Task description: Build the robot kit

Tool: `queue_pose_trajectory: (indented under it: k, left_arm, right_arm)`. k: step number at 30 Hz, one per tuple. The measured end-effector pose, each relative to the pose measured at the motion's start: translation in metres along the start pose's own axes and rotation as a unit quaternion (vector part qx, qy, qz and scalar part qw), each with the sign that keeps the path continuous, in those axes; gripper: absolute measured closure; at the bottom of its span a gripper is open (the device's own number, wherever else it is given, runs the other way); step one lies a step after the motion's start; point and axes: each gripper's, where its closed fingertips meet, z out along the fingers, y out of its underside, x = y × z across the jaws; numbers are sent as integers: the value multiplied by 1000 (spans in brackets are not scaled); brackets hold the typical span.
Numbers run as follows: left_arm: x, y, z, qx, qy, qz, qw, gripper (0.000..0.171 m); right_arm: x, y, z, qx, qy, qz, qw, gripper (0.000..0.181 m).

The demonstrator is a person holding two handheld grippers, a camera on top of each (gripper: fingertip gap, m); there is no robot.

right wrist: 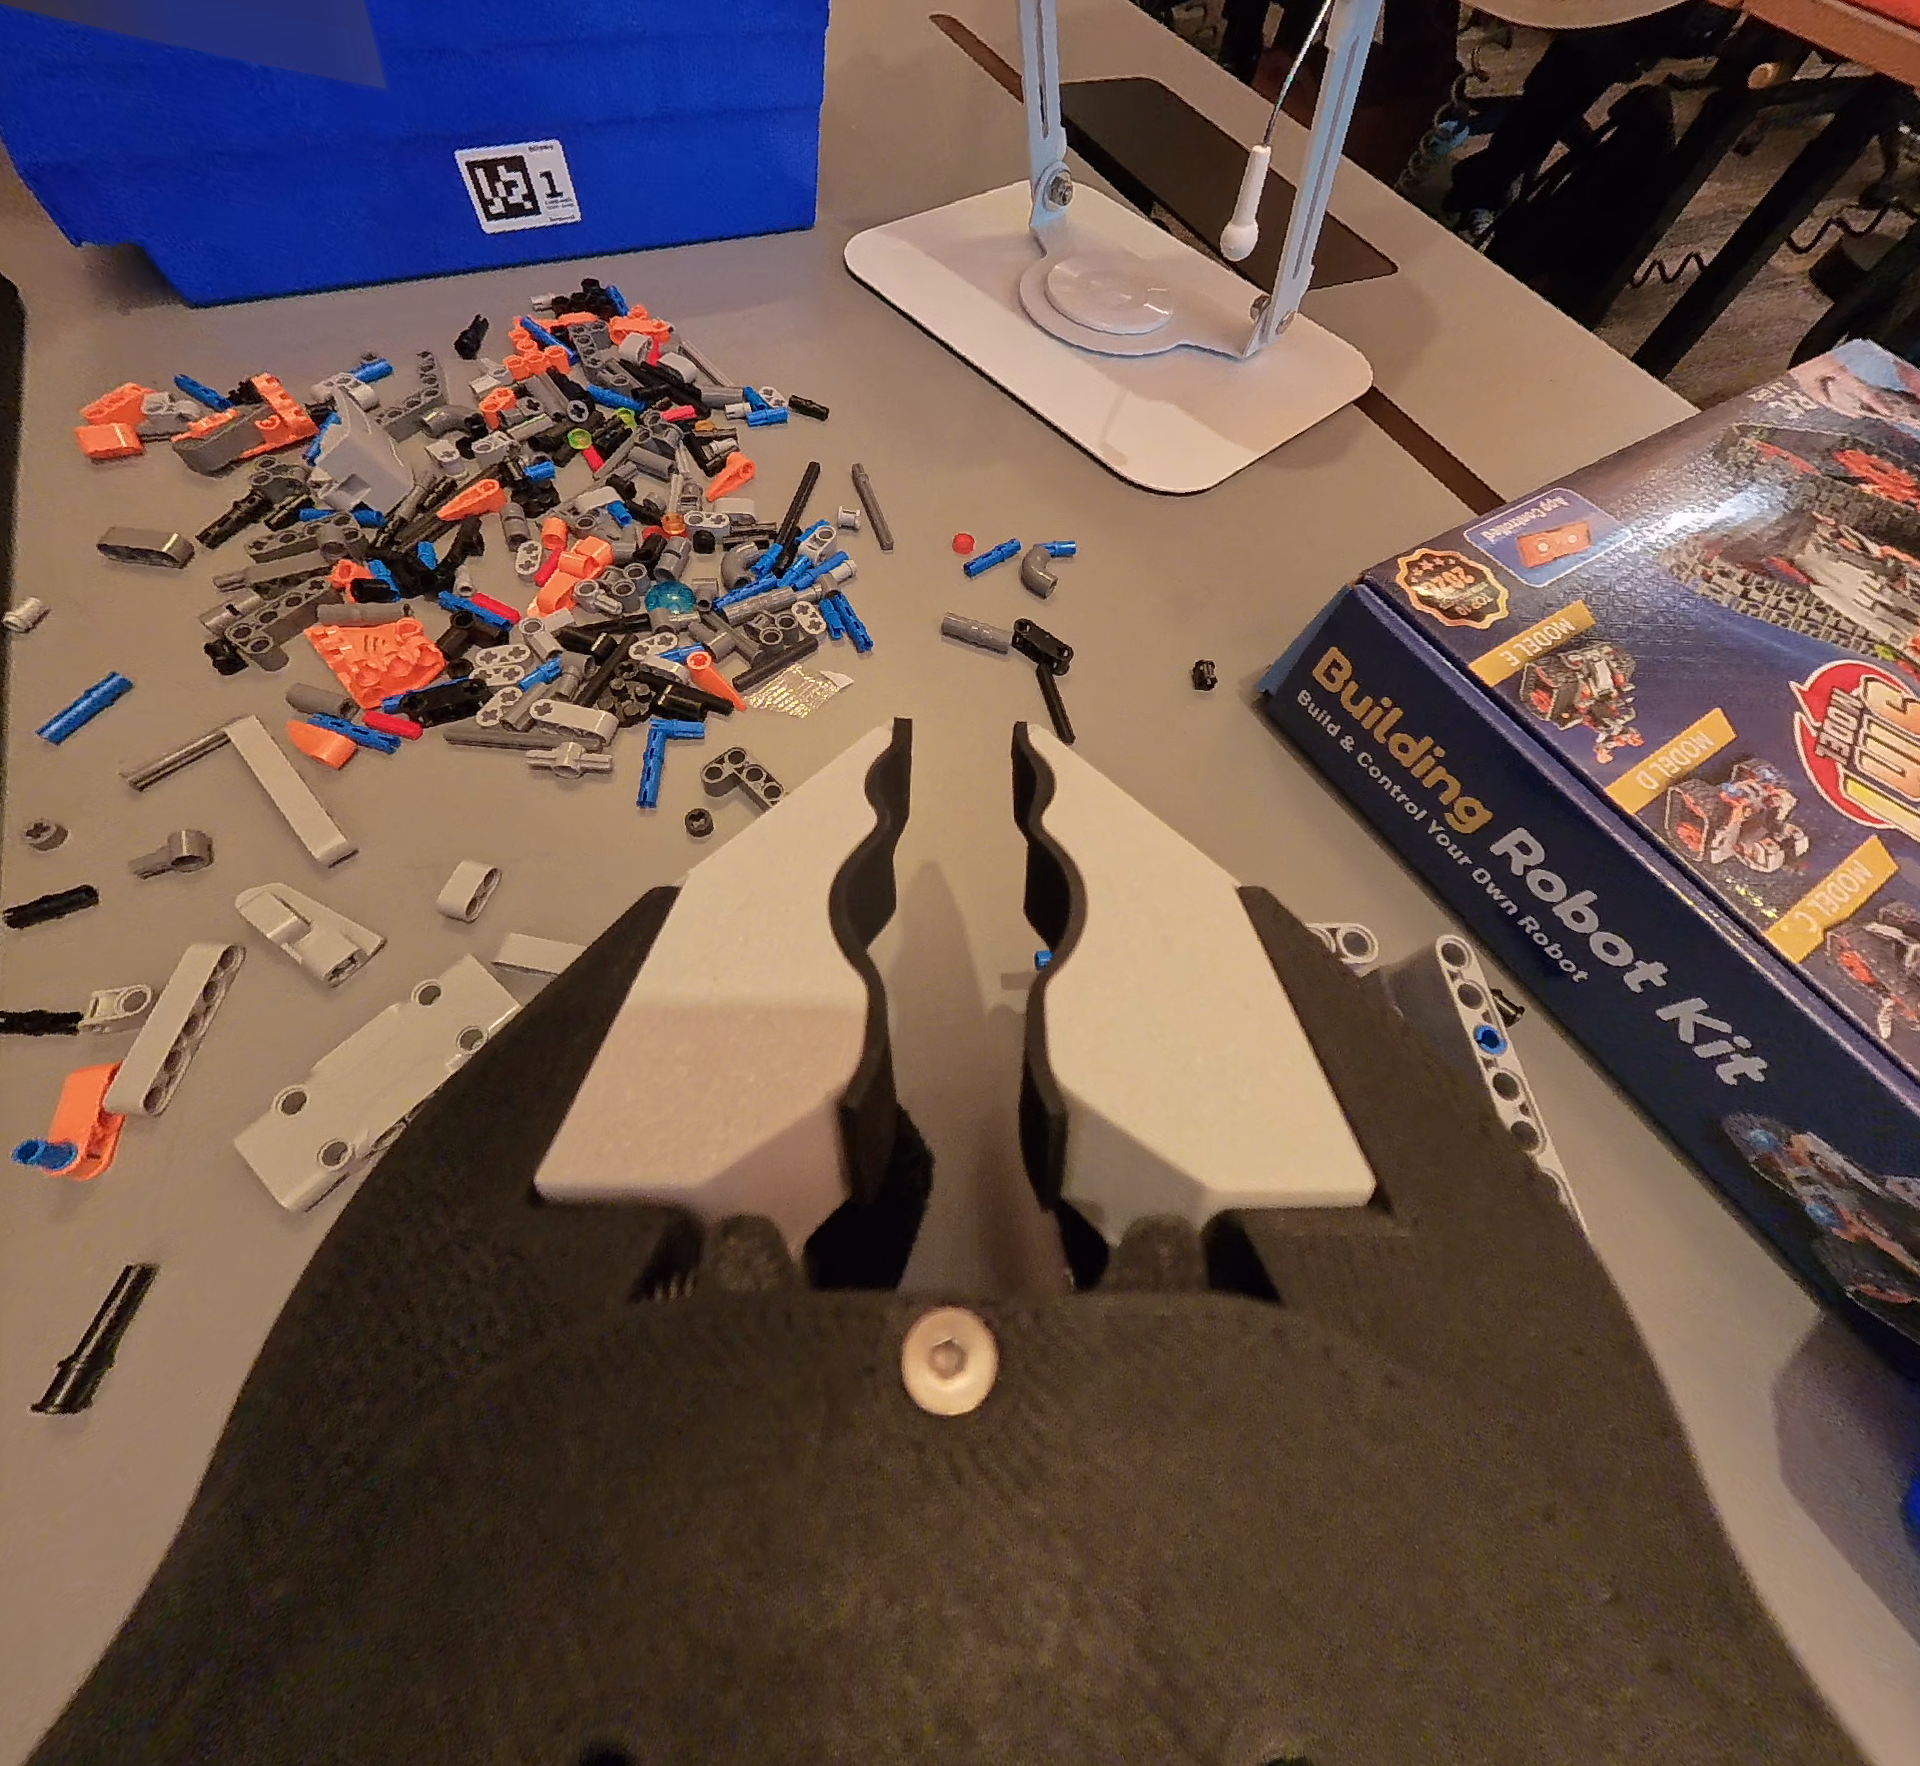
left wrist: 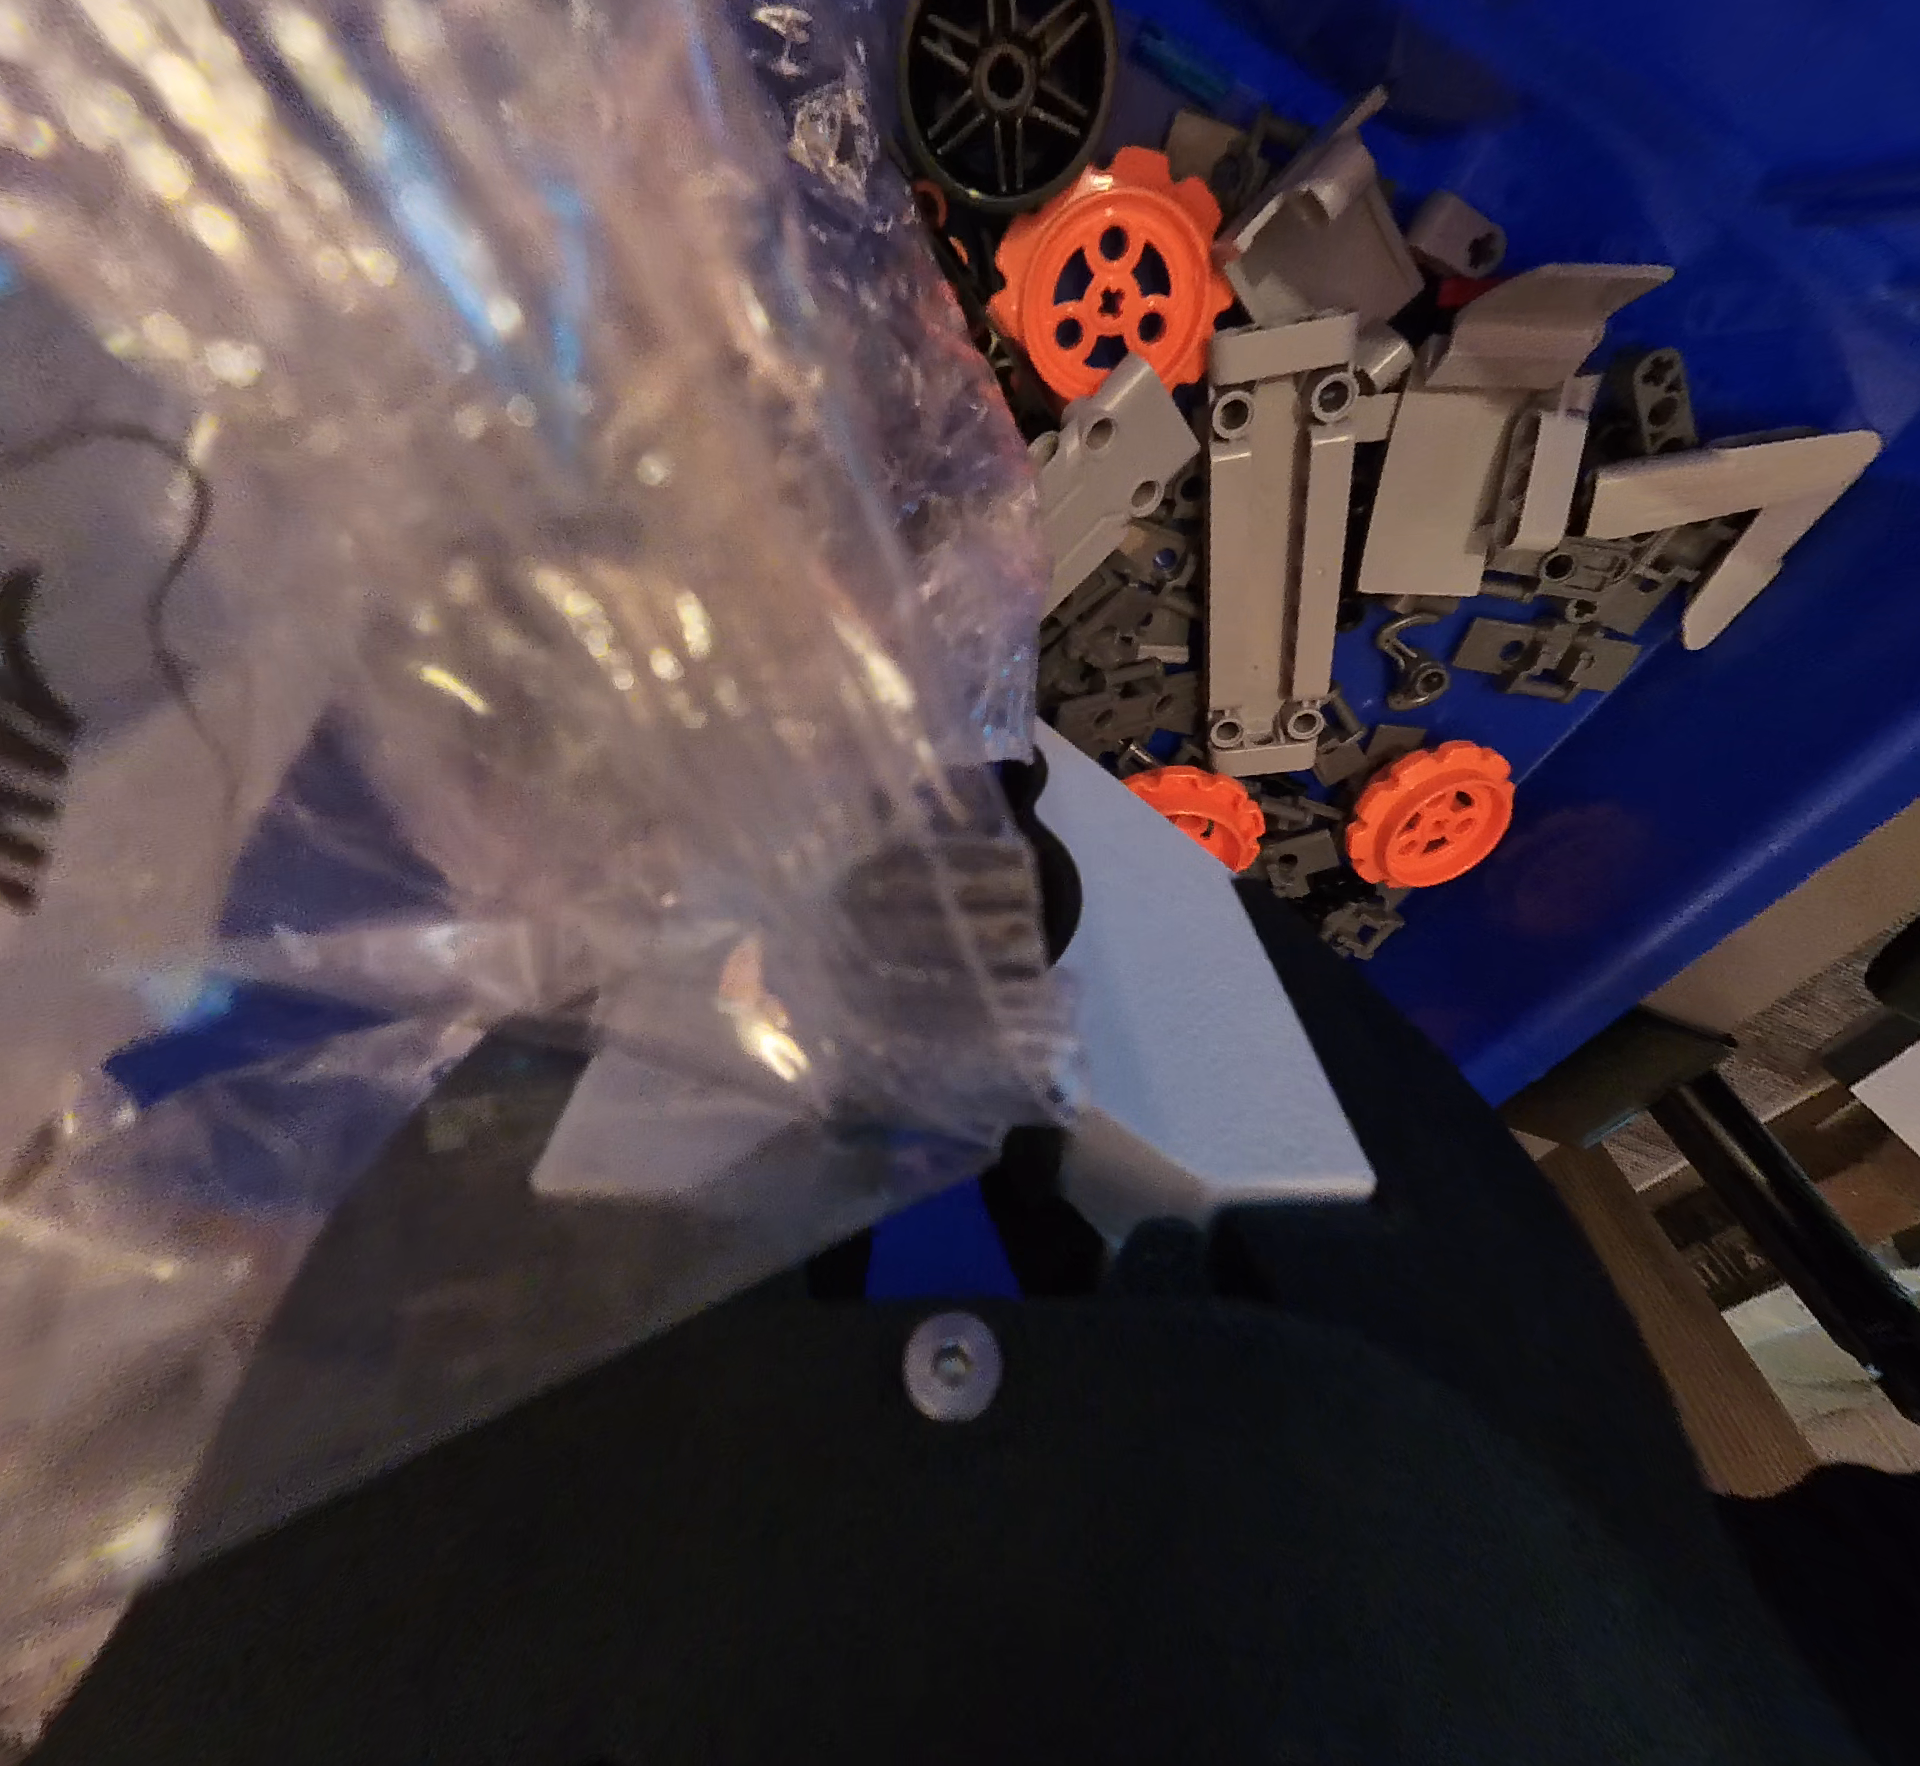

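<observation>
— Looking at the left gripper [left wrist: 1023, 895], can you make out what it has?

— A clear plastic bag [left wrist: 499, 573]. The crinkled film drapes over the left finger and fills most of that side of the left wrist view. It runs down between the two grey fingers, and they look closed on it, with no gap showing where the film passes through.

— And below it?

— A blue bin [left wrist: 1683, 106]. The gripper and bag hang over its open top. On the bin floor, just right of the bag's edge, lies a heap of light grey panels [left wrist: 1283, 553] and small dark grey connectors. A large orange gear wheel [left wrist: 1112, 282] sits at the top of the heap, touching a black spoked wheel [left wrist: 1006, 66] behind it. A smaller orange wheel [left wrist: 1432, 817] lies at the near end, and another is half hidden behind the right finger.

— What about the right gripper [right wrist: 961, 729]?

— Empty. Its jaws stand a little apart with a narrow gap between the tips, and bare grey table [right wrist: 1039, 2] shows through it. It hovers over the table, away from the bin.

— Anything near it?

— A loose pile of small parts [right wrist: 499, 573] in orange, blue, black and grey spreads ahead and to its left. Long grey beams lie close beside its body on both sides. To the right sits a dark blue printed kit box [right wrist: 1621, 781], and further back the white base of a desk lamp [right wrist: 1112, 334].
</observation>
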Motion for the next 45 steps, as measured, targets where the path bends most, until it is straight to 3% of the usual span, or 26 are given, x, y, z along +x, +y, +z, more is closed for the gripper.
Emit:
queue_pose_trajectory:
  k: [6, 16, 19, 27, 36, 41, 45]
  left_arm:
    - [9, 15, -4, -8, 17, -2, 1000, 140]
    - [42, 47, 15, -71, 78, -1, 994, 142]
    - [44, 39, 14, -59, 81, -3, 995, 157]
    - [42, 1, 7, 3, 101, -8, 995, 158]
    - [30, 1, -13, 24, 72, -12, 997, 153]
    - [27, 24, -15, -14, 56, -20, 998, 150]
    - [35, 57, -5, -100, 51, -4, 994, 130]
  right_arm:
    - [0, 0, 0, 0, 1, 0, 1000, 164]
    - [0, 0, 0, 0, 0, -1, 1000, 164]
    - [0, 0, 0, -1, 0, -2, 1000, 164]
    - [0, 0, -1, 0, 1, -1, 1000, 164]
    - [0, -1, -1, 1, 1, -2, 1000, 164]
    - [0, -1, -1, 1, 0, -2, 1000, 164]
    - [0, 0, 0, 0, 0, -2, 1000, 164]
